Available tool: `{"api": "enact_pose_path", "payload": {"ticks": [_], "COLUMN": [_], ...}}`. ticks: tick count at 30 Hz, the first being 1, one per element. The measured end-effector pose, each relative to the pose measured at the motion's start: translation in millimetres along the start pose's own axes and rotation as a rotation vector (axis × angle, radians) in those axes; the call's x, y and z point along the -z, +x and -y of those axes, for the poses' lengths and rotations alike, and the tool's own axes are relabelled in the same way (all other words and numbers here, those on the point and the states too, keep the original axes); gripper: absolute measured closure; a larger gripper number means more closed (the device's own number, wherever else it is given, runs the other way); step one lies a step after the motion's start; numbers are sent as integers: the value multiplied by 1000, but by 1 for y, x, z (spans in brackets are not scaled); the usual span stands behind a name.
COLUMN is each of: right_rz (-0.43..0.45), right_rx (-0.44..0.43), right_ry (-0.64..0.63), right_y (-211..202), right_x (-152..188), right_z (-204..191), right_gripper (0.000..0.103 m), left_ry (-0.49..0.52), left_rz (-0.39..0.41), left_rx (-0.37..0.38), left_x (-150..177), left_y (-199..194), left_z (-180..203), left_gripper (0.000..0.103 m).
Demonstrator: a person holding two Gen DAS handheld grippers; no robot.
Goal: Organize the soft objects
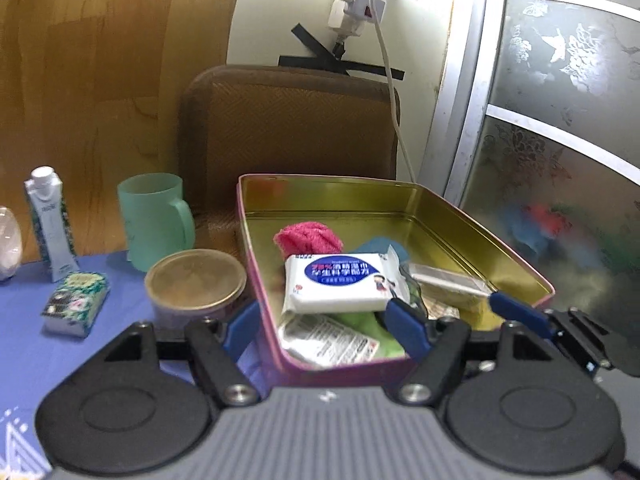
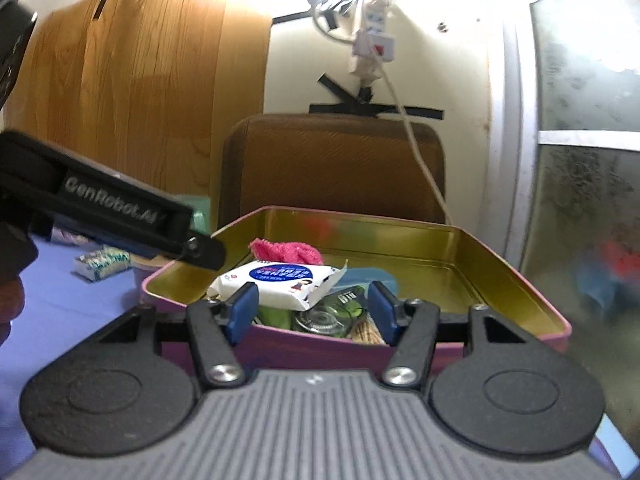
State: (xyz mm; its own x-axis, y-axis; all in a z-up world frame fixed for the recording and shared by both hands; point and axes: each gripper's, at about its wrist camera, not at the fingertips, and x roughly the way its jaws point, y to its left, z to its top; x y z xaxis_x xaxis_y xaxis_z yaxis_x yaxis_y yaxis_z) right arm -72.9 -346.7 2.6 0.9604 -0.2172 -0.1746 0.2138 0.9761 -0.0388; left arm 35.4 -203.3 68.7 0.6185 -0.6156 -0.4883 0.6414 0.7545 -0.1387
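Note:
A pink tin box (image 1: 472, 236) with a gold inside sits on the blue tablecloth. In it lie a white wet-wipes pack (image 1: 340, 282), a pink cloth (image 1: 308, 236), a green soft item (image 1: 360, 326) and a foil sachet (image 1: 328, 340). My left gripper (image 1: 324, 330) is open over the box's near wall, empty. My right gripper (image 2: 312, 306) is open at the box's near edge (image 2: 320, 350), just before the wipes pack (image 2: 276, 282), empty. The pink cloth (image 2: 286, 250) lies behind it. A small green tissue pack (image 1: 76, 304) lies on the cloth to the left.
A round tin can (image 1: 196, 284), a mint green mug (image 1: 154, 220) and a slim carton (image 1: 50, 224) stand left of the box. A brown chair back (image 1: 288, 120) is behind. A sliding glass door (image 1: 560, 120) is at the right. The left gripper's body (image 2: 100, 212) crosses the right wrist view.

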Motion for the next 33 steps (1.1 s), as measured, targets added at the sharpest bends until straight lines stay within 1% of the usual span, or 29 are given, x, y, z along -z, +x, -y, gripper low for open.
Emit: {"api": "enact_pose_path", "payload": {"ticks": [4, 8, 12, 15, 19, 24, 27, 30, 33], "right_rz": [19, 8, -52, -109, -176, -204, -222, -243, -245], "right_rx": [16, 29, 15, -2, -33, -42, -37, -52, -65], "right_ry": [65, 155, 260, 306, 357, 380, 383, 425, 457], "right_y": [-19, -40, -47, -48, -43, -38, -34, -30, -29], "right_x": [2, 10, 21, 28, 37, 38, 41, 43, 45], "right_z": [5, 6, 5, 0, -6, -13, -14, -7, -1], "right_gripper": [41, 41, 41, 41, 41, 41, 41, 41, 41], "left_ry": [18, 65, 58, 48, 62, 55, 85, 126, 141], "left_rz": [-10, -36, -89, -124, -152, -177, -159, -122, -111], "left_rx": [-38, -94, -110, -129, -165, -186, -205, -224, -234], "left_x": [10, 29, 51, 64, 78, 88, 93, 99, 100], "left_y": [-22, -34, -38, -38, -37, -32, -30, -30, -30], "left_z": [3, 4, -2, -10, -17, -25, -23, -17, -13], "left_gripper": [31, 31, 31, 31, 31, 31, 28, 27, 27]}}
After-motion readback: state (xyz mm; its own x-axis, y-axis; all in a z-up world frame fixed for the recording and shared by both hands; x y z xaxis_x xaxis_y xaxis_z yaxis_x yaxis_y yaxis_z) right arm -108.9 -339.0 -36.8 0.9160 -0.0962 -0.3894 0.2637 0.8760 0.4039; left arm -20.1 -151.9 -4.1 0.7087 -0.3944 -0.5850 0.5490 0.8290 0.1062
